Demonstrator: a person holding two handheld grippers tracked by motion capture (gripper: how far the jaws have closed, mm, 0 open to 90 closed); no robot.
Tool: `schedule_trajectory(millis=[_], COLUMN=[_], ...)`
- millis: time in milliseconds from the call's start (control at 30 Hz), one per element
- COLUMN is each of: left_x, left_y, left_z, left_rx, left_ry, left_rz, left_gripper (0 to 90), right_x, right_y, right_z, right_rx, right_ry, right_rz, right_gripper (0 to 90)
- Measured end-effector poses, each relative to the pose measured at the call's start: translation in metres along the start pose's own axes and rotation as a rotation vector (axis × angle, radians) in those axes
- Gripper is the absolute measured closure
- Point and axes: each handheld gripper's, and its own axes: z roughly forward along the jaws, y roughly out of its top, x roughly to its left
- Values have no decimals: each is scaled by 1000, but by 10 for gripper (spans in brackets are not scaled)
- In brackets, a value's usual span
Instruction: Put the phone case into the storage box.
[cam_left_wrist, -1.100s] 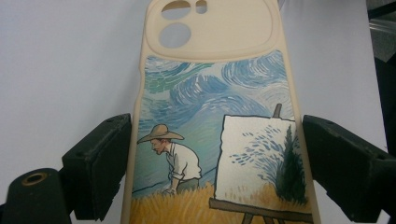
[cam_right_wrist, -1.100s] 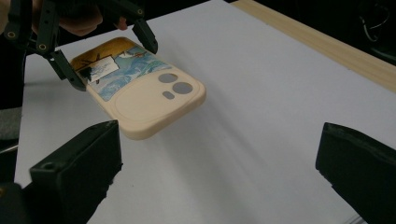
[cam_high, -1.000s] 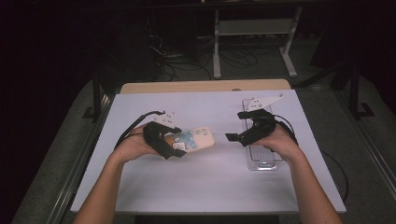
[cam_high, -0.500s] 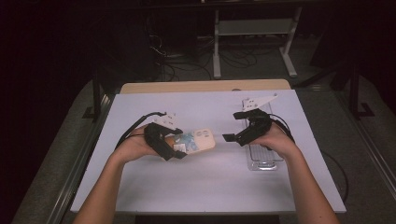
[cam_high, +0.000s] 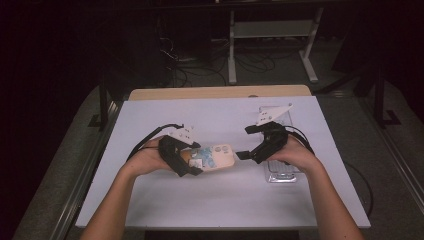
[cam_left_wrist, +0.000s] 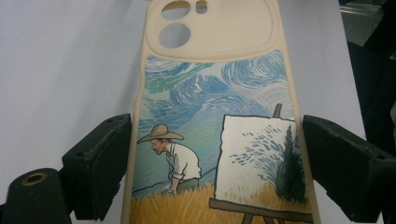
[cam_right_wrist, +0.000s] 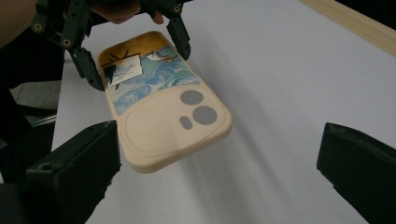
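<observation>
High view | one phone case (cam_high: 216, 156) | left tongs (cam_high: 192, 162) grasping it | right tongs (cam_high: 241, 155) released

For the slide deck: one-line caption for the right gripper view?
Left gripper holds a painted phone case above the white table, facing the open right gripper.

left matte-black two-jaw claw (cam_high: 196, 162): grey three-cornered plate, black cable | right matte-black claw (cam_high: 242, 155): same | forearms bare, no sleeves

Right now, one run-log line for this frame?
left gripper: shut on phone case, held by its long edges above table | right gripper: open, jaws wide at case's camera end, no contact | clear tray: under right hand
</observation>
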Motion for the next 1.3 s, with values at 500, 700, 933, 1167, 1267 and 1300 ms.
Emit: schedule_trajectory(millis=[500,700,933,1167,1267,1300], left_x=[-8,-13,-18,-21,-22,-23], left_y=[4,8,12,15,16,16], left_z=[3,8,13,17,17,18], left_rx=[9,22,41,54,59,59], left_ry=[-50,-65,-69,-72,-74,-73], left_rz=[51,73,97,126,136,134], left_gripper=[111,111,112,111,111,111], right_x=[14,20,30,37,38,38], right_y=[2,2,3,4,4,4], right_z=[18,25,37,49,53,55], right_rx=[59,77,103,139,141,137], right_ry=[66,97,141,153,160,165], right_rz=[-68,-85,-100,-143,-169,-191], right_gripper=[0,0,0,0,0,0])
